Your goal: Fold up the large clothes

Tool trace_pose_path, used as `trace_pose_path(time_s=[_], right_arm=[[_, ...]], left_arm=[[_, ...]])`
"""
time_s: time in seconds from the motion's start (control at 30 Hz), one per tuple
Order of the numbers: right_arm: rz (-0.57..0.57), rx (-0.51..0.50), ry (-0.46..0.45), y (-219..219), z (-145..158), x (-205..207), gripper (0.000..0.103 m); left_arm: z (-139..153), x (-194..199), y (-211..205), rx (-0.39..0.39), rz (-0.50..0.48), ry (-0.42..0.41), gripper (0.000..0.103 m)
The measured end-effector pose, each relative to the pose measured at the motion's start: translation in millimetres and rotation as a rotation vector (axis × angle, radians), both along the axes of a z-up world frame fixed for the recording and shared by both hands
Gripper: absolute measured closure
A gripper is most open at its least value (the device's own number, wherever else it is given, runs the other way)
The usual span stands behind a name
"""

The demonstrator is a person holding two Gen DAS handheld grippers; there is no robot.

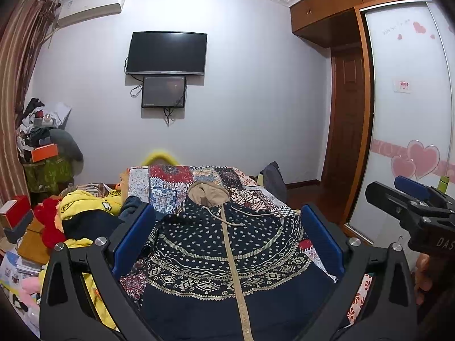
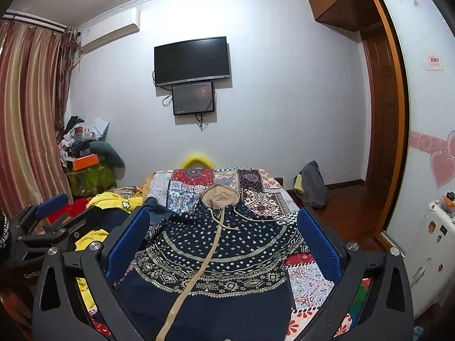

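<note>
Hoodie (image 1: 224, 255) lies flat, zipped, on our patchwork bedspread (image 1: 170, 182); we hover our left gripper (image 1: 227, 238) and right gripper (image 2: 224, 241) above it, both spread wide and empty.

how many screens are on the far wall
2. The large black TV hangs mid-wall; a smaller dark screen is mounted directly beneath it, cables dangling below. Both look off. None seems hidden.
</note>
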State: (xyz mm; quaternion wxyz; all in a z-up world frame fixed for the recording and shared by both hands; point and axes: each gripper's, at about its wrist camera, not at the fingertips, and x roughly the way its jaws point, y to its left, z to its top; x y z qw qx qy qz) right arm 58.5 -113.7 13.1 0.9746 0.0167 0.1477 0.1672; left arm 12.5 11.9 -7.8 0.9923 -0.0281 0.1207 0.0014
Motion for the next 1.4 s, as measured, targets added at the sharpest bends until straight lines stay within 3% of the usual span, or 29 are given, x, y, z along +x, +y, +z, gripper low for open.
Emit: trace_pose_path(time_s=[1.4], right_arm=[[-0.005,0.005,0.019,-0.4,-5.5,6.7,0.000]], left_arm=[[-3.5,2.8,-0.9,0.017,-0.002,0.010,0.000]])
